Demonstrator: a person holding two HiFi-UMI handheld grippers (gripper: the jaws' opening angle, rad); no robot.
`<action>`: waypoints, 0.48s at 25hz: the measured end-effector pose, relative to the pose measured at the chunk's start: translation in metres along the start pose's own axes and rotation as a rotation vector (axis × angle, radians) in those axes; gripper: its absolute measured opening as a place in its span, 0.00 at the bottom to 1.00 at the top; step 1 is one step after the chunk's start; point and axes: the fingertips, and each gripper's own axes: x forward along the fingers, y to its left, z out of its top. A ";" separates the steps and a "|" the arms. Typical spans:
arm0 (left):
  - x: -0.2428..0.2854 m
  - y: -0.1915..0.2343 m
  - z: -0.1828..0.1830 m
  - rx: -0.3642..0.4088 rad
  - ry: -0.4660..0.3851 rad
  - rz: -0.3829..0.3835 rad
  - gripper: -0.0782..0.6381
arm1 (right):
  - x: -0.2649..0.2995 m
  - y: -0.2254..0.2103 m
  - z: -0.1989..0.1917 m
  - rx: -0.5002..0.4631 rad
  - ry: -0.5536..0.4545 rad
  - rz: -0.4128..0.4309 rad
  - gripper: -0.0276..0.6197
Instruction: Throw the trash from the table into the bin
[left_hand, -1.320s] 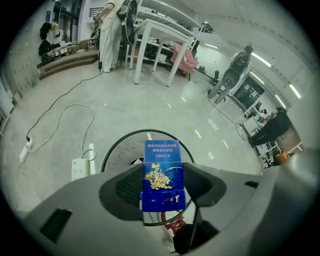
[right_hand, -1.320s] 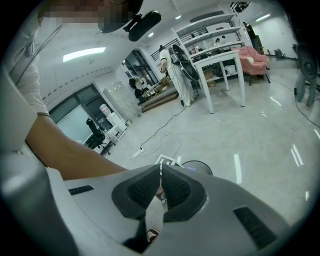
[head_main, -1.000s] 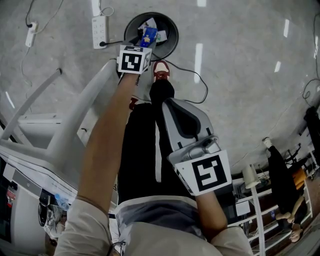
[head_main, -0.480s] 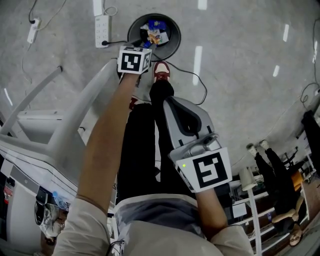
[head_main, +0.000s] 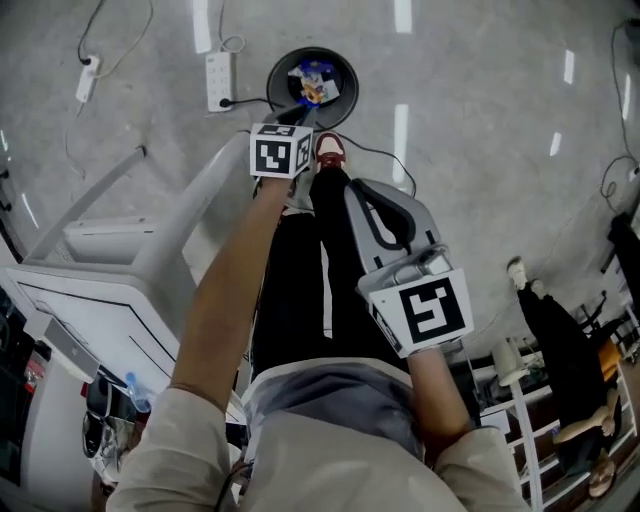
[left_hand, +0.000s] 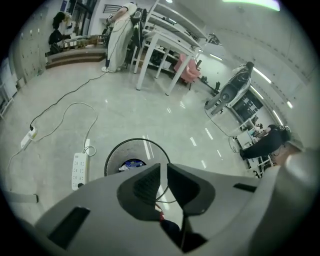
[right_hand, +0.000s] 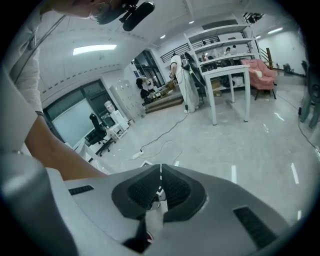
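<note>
Round black floor bin (left_hand: 116, 156) lies ahead, below the left gripper (left_hand: 163, 175), whose empty jaws have just been closing to a narrow gap; right gripper (right_hand: 160, 187) jaws together, empty.

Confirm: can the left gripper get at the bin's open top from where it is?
Likely yes. The left gripper hangs just short of the bin, whose top is open; nothing visible stands between them. Its jaws have just been closing, with nothing in them.
</note>
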 end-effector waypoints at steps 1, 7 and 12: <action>-0.008 -0.007 0.002 -0.003 -0.012 -0.004 0.17 | -0.005 0.001 0.004 -0.009 -0.004 -0.002 0.08; -0.056 -0.040 0.022 -0.021 -0.097 -0.033 0.14 | -0.032 0.007 0.026 -0.059 -0.034 -0.016 0.08; -0.107 -0.064 0.048 -0.001 -0.195 -0.041 0.12 | -0.052 0.017 0.044 -0.079 -0.062 -0.028 0.08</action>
